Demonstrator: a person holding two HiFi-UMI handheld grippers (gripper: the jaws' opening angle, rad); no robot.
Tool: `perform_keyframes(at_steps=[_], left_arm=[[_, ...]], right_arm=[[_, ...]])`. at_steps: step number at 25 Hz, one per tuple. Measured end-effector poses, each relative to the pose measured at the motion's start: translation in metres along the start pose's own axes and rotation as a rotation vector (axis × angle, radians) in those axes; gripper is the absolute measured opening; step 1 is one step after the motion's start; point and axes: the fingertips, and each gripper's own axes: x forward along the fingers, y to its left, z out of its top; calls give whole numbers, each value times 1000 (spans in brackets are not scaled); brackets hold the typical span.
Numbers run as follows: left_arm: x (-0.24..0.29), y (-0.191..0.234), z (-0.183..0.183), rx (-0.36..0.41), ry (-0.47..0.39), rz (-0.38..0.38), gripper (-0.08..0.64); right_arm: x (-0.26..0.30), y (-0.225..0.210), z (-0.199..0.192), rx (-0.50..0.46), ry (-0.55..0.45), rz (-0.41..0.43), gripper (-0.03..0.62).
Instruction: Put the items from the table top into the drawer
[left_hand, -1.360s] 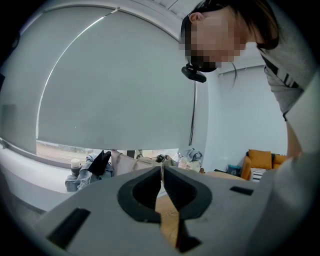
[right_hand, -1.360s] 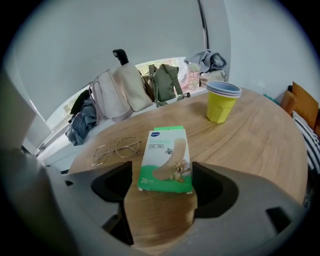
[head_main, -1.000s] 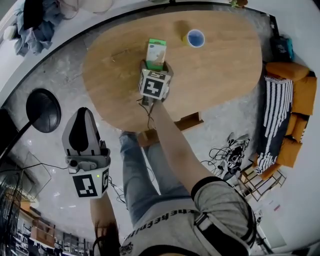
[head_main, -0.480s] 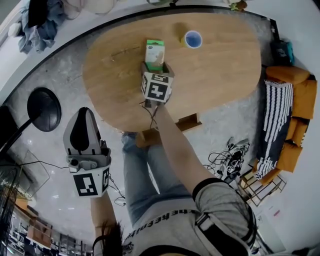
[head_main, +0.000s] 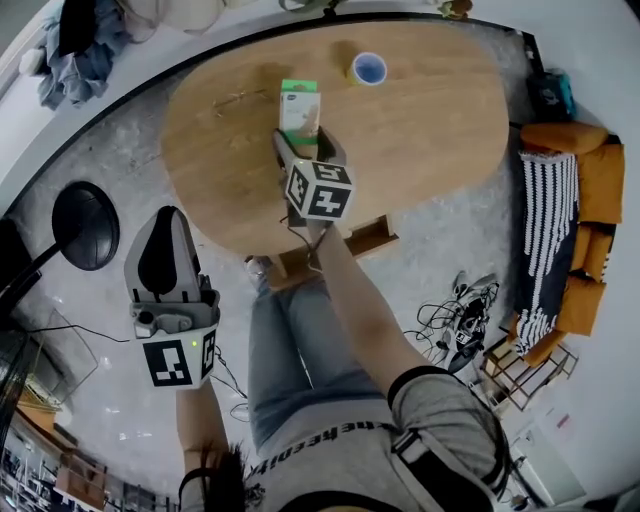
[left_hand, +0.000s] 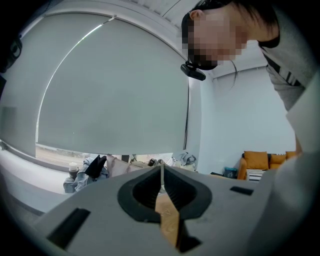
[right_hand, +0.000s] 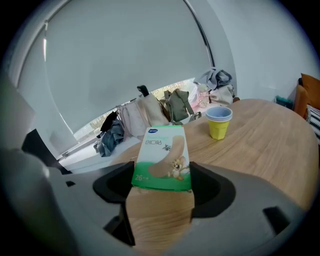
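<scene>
A green-and-white plaster box (head_main: 299, 100) (right_hand: 162, 155) stands upright on the oval wooden table (head_main: 430, 130) (right_hand: 270, 145). My right gripper (head_main: 306, 142) (right_hand: 162, 189) reaches over the table's near side, and its jaws press against the box's lower sides, shut on it. A yellow cup with a blue inside (head_main: 368, 68) (right_hand: 218, 121) sits farther back to the right. My left gripper (head_main: 168, 214) (left_hand: 161, 171) hangs off the table over the floor at the left, jaws shut with nothing in them.
Wooden parts (head_main: 365, 240) stick out under the table's near edge. A black round base (head_main: 85, 220) stands on the floor at the left. Cables (head_main: 455, 310) lie on the floor at the right, near an orange sofa (head_main: 585, 200). Clothes (head_main: 70, 45) are piled far left.
The right gripper's marker cube has drawn back toward the table's near edge and looks larger; the box stays at its tips. The left gripper has hardly moved.
</scene>
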Motion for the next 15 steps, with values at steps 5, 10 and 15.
perform_keyframes(at_steps=[5,10,15], left_arm=[[-28,-7,7,7,-16,-18,20],[-53,-11,15,18,-24,-30,20],[-71,-15,21,22,-32,-41,20]], right_arm=[[-38,22,5,-23,-59,45,347],[-73,41,7,-34,-104,86,347],[-105,57,6,-45,-139,119,347]])
